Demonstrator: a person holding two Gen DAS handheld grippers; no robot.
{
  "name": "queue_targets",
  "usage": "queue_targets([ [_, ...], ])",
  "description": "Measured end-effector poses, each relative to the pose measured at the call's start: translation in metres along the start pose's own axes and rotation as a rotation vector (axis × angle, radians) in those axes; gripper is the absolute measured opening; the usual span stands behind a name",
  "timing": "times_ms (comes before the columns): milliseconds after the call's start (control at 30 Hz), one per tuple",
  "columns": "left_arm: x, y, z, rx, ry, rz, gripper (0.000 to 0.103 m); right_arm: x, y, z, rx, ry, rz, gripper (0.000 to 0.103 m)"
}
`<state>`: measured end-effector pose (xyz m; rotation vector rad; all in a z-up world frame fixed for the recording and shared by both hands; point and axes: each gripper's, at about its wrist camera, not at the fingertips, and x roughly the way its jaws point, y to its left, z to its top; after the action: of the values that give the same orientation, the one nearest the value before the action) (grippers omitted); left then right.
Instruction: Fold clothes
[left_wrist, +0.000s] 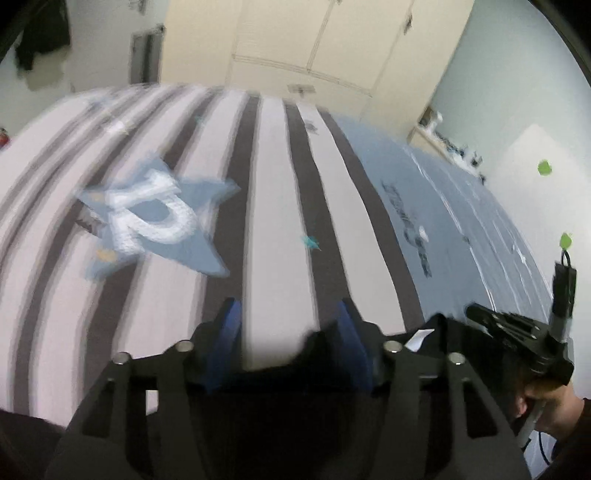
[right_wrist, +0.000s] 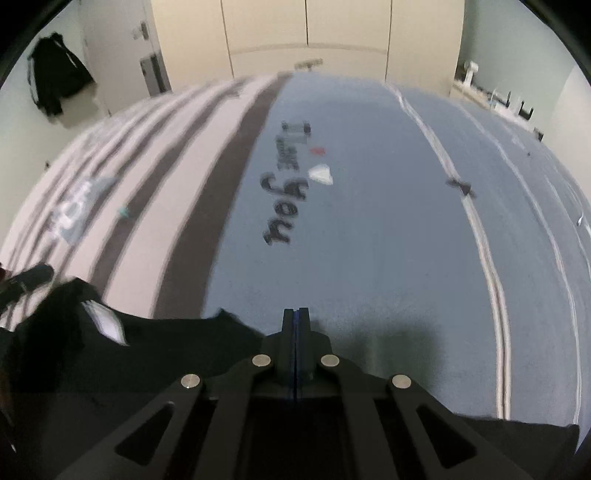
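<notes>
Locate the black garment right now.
Right wrist view: black garment lies bottom-left, at the near edge of the bedspread, just left of the shut right claw.

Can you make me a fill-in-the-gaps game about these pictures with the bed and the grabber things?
1. The jaws of the left gripper stand ____, with nothing between them.
2. The jaws of the right gripper are ____.
3. The big star on the striped bedcover is coloured ____.
4. The garment lying at the near edge of the bed is coloured ____.

Missing words: open; shut; blue; black.
</notes>
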<state>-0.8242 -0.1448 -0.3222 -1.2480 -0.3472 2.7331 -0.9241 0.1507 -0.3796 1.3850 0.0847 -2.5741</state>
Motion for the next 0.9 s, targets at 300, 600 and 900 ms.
queue_targets([
  [300,-0.112,0.141,-0.073,-0.020,0.060,0.315,0.054,-0.072,0.030,-0.047,-0.046,-0.029,0.101,0.019],
  [600,-0.142,0.223,-0.155,-0.226,0.152,0.298,0.054,-0.116,0.033,-0.118,0.037,0.024,0.072,0.019],
  [900,-0.097,0.208,-0.144,-0.232,0.139,0.139,0.016,-0.105,0.042,-0.153,0.096,0.088,0.029,0.020],
])
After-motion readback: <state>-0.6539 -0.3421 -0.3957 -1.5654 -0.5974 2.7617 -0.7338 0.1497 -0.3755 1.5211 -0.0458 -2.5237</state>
